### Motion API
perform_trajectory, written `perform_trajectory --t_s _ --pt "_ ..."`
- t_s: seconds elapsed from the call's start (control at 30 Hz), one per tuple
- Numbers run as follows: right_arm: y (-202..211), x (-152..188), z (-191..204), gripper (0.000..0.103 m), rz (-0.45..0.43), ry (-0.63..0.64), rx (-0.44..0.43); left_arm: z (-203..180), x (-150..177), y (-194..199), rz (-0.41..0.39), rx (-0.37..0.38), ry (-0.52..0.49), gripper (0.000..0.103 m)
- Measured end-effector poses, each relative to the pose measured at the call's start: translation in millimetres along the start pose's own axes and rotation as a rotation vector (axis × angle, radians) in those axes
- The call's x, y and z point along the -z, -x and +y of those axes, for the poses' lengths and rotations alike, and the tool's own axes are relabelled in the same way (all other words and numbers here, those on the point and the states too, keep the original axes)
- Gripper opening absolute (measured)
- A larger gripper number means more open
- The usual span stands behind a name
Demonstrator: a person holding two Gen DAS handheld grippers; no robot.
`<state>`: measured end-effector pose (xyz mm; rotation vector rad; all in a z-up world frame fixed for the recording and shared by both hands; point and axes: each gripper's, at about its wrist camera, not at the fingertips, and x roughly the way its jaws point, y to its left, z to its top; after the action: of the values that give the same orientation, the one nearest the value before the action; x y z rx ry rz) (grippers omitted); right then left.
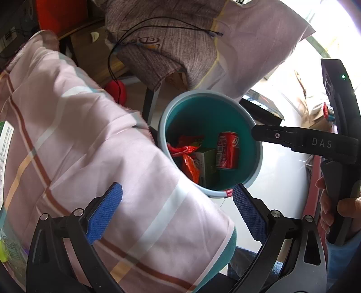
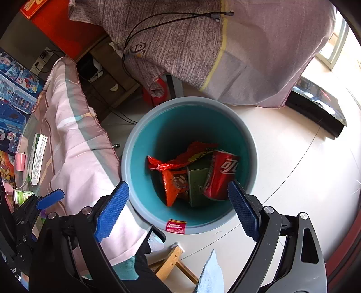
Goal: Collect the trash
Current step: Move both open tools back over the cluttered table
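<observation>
Red can [image 2: 220,175] in bin [image 2: 135,144] below tool [image 2: 178,209]

Looking down on pale glossy floor [image 2: 293,171], daylight flooding in from window [image 2: 334,47] at upper right. Pink plaid cloth [image 2: 74,144] draping over furniture at left, grey-lilac cloth [image 2: 203,49] hanging at top w/ black cable [image 2: 158,20] lying across it. Wooden cabinet [image 2: 108,76] standing btwn them.
</observation>
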<state>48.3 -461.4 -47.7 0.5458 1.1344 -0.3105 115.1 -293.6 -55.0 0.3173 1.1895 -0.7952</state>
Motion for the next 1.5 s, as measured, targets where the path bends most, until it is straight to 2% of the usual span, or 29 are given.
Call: perform_trajectory --t_s 0.4,0.8,1.07,1.3,1.5 --pt "4.1 16.6 56.0 0.085 -0.01 0.067 -0.035 43.6 40.0 41.0 -0.038 -0.056 0.052 0.098" --pt "4.2 43.1 143.5 0.085 0.008 0.226 -0.052 106.9 97.1 89.9 -0.089 -0.125 0.159 0.098" --pt "-1.8 62.2 210.3 0.085 0.026 0.334 -0.082 159.7 149.6 125.9 -0.127 -0.191 0.244 0.098" --pt "-22.5 95.6 274.3 0.085 0.094 0.424 -0.143 212.9 197.2 151.1 -0.157 -0.241 0.377 0.099" --pt "-50.3 123.9 304.6 0.085 0.17 0.458 -0.164 251.0 233.9 159.7 -0.156 -0.251 0.48 0.099"
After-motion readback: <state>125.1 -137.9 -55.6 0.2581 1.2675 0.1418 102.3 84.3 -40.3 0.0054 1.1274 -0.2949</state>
